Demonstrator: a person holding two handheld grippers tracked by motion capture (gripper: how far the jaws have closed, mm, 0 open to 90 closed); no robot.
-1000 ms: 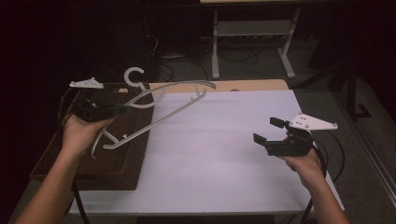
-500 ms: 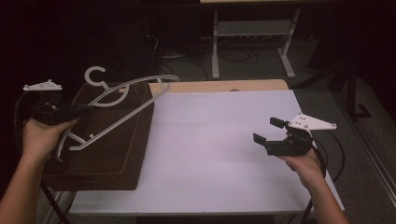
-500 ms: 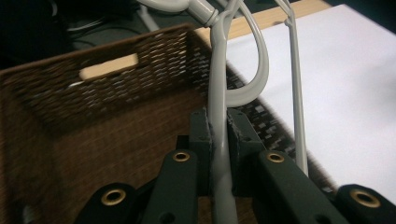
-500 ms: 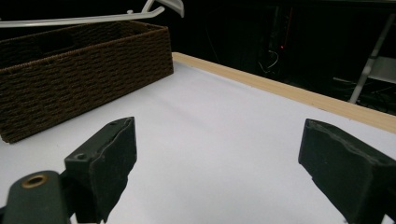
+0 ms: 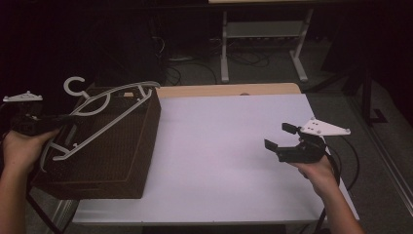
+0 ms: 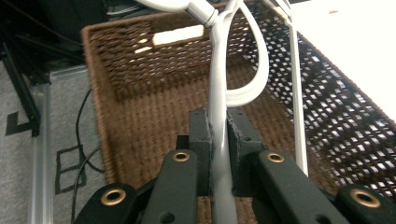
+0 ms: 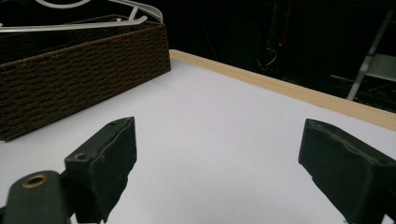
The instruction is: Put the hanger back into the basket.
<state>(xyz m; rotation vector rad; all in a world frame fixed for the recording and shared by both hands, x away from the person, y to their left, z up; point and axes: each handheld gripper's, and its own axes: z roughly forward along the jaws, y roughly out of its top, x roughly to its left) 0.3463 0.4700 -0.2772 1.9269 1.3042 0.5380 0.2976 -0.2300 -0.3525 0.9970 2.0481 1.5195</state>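
In the left gripper view, the left gripper point(image 6: 218, 154) has its two black jaws clamped tight on a bar of a white plastic hanger point(image 6: 219, 93), the bar running straight up between the pads. Beyond the jaws the hanger forks into a loop and a long straight rail, all held above the inside of a brown wicker basket point(image 6: 140, 107) (its woven floor and far wall with a slot handle lie behind the hanger). From the high view, the hanger point(image 5: 104, 114) lies tilted across the top of the basket point(image 5: 97, 165), its hook past the basket's far left corner; whether it touches the rim I cannot tell.

The right gripper point(image 7: 219, 172) has its jaws wide apart with nothing between them, poised over the bare white table point(image 7: 219, 116). In the high view it sits near the table's right side point(image 5: 282, 141), well apart from the basket. Farther off, a wooden strip edges the table's far side.
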